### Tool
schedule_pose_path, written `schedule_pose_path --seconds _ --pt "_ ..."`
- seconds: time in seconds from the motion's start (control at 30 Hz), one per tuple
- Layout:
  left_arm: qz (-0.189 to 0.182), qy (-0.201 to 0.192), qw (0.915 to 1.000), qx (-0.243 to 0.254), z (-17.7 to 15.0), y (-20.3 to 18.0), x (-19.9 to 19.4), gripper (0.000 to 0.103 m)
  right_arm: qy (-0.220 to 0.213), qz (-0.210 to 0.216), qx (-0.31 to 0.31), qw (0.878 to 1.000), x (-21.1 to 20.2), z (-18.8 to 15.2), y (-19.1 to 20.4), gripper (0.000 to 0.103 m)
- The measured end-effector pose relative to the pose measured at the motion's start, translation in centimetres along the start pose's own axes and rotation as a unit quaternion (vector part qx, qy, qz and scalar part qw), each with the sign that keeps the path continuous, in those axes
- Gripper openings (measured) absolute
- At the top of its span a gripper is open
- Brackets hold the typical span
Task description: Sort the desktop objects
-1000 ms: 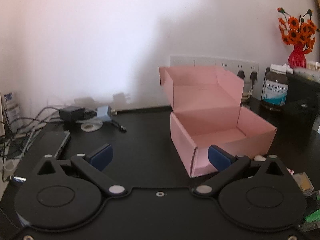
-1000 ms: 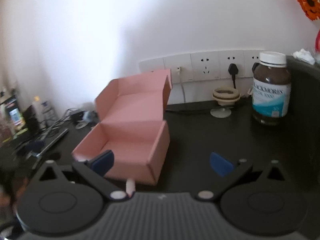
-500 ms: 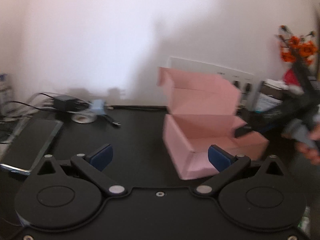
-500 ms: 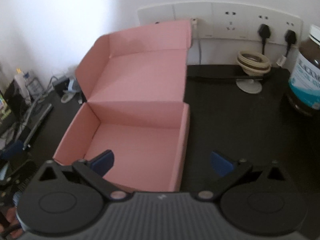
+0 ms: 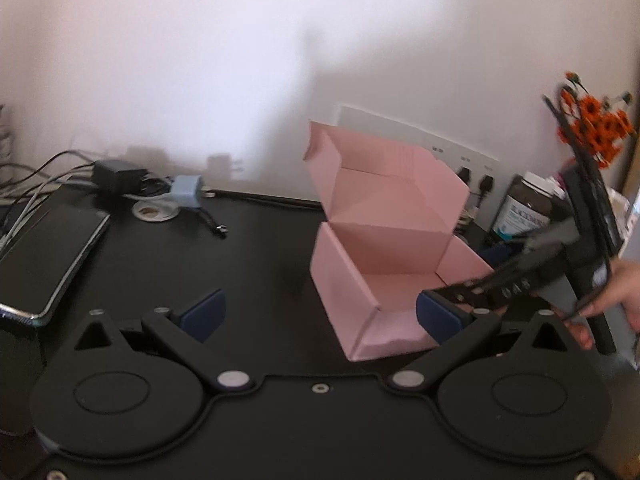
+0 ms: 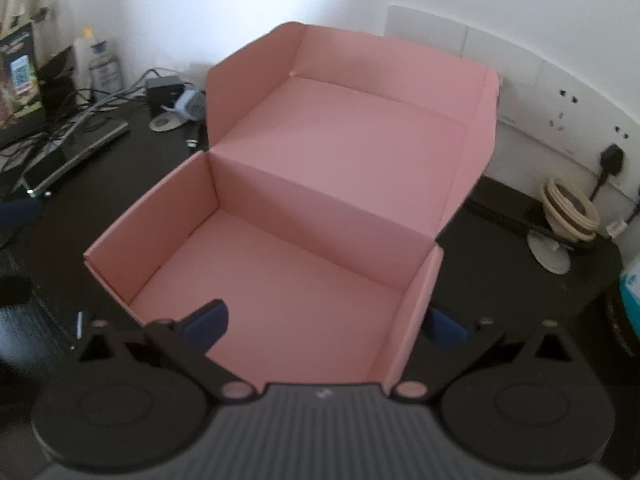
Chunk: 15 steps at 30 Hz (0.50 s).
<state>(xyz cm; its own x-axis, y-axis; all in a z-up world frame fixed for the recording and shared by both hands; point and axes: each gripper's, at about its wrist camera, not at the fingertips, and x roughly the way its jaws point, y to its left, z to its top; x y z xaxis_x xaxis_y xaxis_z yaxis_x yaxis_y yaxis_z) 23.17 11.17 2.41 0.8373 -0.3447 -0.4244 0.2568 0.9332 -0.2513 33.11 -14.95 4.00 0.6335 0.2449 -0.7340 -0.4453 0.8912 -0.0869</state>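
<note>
Desk (image 5: 260, 264), black — sorting judged barely begun: pink box (image 6: 280, 280) stands lid-up and empty at centre; phone (image 5: 44, 256) and charger (image 5: 116, 172) unsorted at left; left tool (image 5: 320, 312) and right tool (image 6: 324, 326) both spread, holding nothing.

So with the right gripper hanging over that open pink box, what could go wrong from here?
1. The right gripper straddles the pink box's right wall, one blue pad inside, one outside; lowering it could crush or drag the light cardboard.
2. The raised lid leans toward the plugged wall sockets; shoving the box back could press it into the plug.
3. The left gripper is open close to the box's front corner and could nudge it.
</note>
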Motion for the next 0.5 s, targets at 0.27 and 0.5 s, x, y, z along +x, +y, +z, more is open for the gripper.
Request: schedule_pose_path --seconds 0.27,0.5 --pt "0.025 0.0 0.9997 0.006 0.1 0.0 0.1 0.103 -0.02 0.028 -0.009 0.999 -0.4 -0.4 -0.6 0.102" --pt "0.041 -0.01 0.9982 0.042 -0.1 -1.1 0.0 0.103 -0.025 0.022 0.017 0.999 -0.1 -0.2 0.0 0.102"
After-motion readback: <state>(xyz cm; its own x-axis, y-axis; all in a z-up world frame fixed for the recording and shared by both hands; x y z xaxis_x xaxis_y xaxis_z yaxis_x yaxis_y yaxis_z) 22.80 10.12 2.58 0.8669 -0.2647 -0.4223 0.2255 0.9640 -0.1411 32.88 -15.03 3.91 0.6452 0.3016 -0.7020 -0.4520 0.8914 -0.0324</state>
